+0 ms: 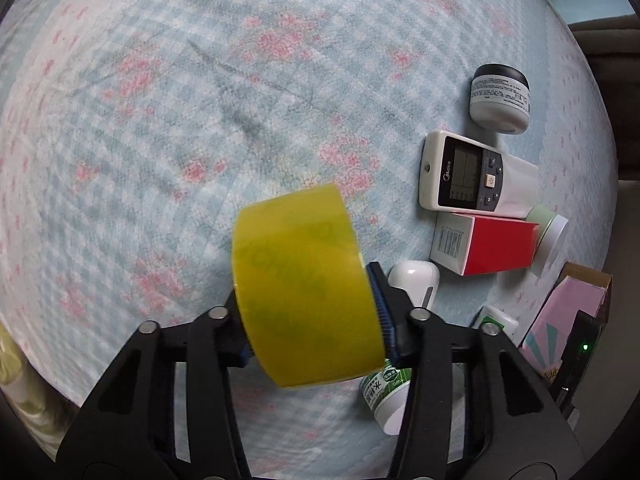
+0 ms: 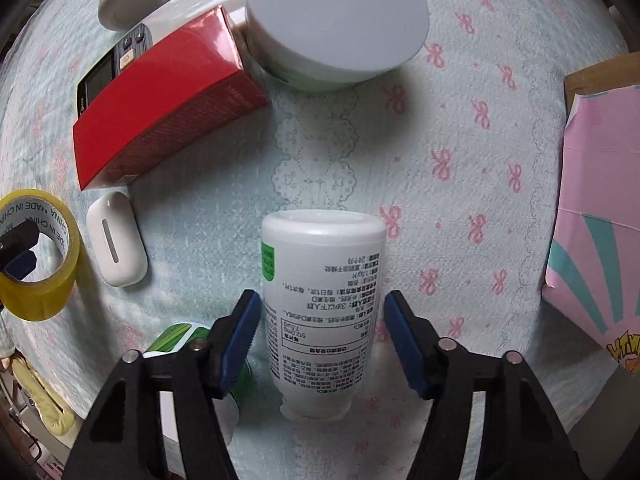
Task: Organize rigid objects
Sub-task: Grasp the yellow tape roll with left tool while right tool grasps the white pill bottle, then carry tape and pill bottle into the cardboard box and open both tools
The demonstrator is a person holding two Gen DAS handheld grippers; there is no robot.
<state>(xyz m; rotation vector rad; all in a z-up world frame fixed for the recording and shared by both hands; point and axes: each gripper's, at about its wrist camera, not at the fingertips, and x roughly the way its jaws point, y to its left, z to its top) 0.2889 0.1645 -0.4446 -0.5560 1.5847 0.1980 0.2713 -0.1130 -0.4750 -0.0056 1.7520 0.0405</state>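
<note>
We see both grippers pointing steeply down at the patterned bedcover [image 1: 200, 120]. The left gripper [image 1: 310, 316] has its jaws clamped on the yellow tape roll [image 1: 300, 288], held at centre frame. The right gripper [image 2: 320, 332] straddles the white bottle [image 2: 320, 300] lying at six o'clock; a thin gap shows at each blue pad [image 2: 240, 332], so no grip. Only the left view shows the whole remote [image 1: 464, 176] at three o'clock; only the right shows the roll's printed core.
</note>
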